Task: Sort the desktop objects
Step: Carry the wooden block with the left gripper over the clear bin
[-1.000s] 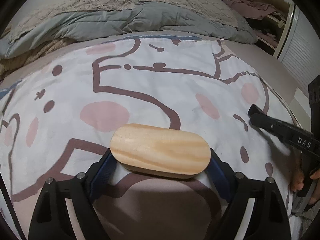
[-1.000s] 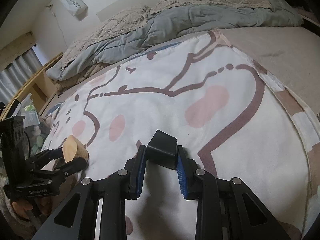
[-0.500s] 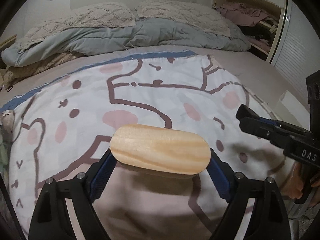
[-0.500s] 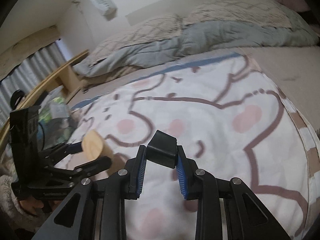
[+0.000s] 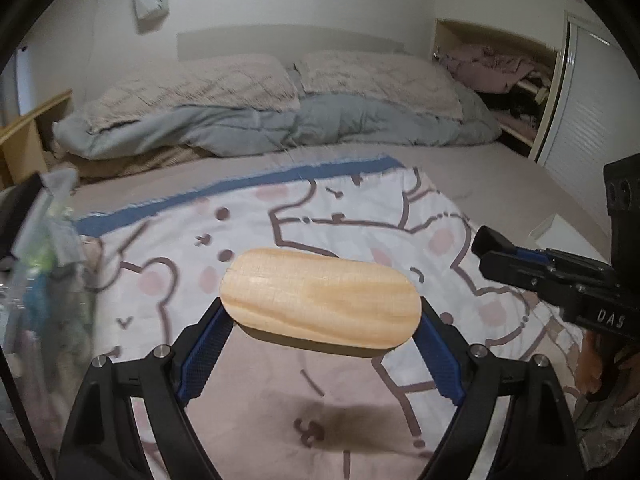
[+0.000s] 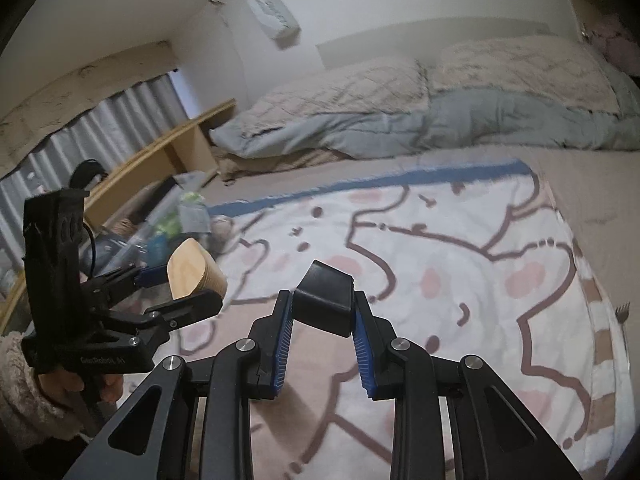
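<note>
My left gripper [image 5: 320, 316] is shut on a pale oval wooden block [image 5: 320, 298], held in the air above the cartoon-print blanket [image 5: 360, 220]. The block also shows in the right wrist view [image 6: 194, 270], at the left. My right gripper [image 6: 322, 308] is shut on a small black box [image 6: 325, 304], also held above the blanket [image 6: 460, 272]. The right gripper with its black box [image 5: 490, 242] shows at the right edge of the left wrist view.
A clear plastic container with mixed items [image 6: 172, 224] sits at the blanket's left edge, also blurred in the left wrist view [image 5: 44, 248]. Pillows and a grey duvet [image 5: 280, 120] lie at the head of the bed. A wooden shelf [image 6: 168, 152] runs along the left.
Both grippers have risen and tilted up with their objects still held; more of the wall, pillows and the container at the left has come into view.
</note>
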Demonstrator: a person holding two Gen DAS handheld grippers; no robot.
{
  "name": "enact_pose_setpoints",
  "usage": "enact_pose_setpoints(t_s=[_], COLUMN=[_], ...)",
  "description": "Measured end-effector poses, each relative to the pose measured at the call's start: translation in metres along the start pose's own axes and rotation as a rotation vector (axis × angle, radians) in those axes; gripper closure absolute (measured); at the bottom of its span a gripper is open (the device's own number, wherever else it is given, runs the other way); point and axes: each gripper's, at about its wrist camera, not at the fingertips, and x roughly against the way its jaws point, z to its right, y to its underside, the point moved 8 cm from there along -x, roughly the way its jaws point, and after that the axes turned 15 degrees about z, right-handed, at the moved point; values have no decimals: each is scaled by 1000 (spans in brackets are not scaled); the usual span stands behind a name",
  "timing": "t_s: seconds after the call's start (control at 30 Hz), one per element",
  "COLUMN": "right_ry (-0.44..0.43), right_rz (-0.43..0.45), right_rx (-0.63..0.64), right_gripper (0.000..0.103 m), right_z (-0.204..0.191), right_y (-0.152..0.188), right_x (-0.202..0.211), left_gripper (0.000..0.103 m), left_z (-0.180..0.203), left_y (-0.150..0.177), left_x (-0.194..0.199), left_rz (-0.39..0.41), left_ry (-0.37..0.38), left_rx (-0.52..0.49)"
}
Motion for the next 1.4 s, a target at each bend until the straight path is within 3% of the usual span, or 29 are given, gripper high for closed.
enact_pose_setpoints(t_s=[0.43,0.93,1.23,1.4], right_ry=[-100,-285,-359,-359], right_rz=[-4,-46,9,-24], right_rx=[97,120,117,121], right_gripper=[74,74,74,74], right_z=[-92,-221,-284,-299], right_y=[-39,-53,-69,-63], right_x=[30,-1,-32,-62], left_gripper=[14,14,14,14], left_z=[-60,-196,-257,-287], left_y=[-37,-55,-52,-35], left_x=[107,222,242,235], left_rz=[91,223,253,218], left_ry=[-113,-391,-504,-535], left_rx=[45,254,274,301])
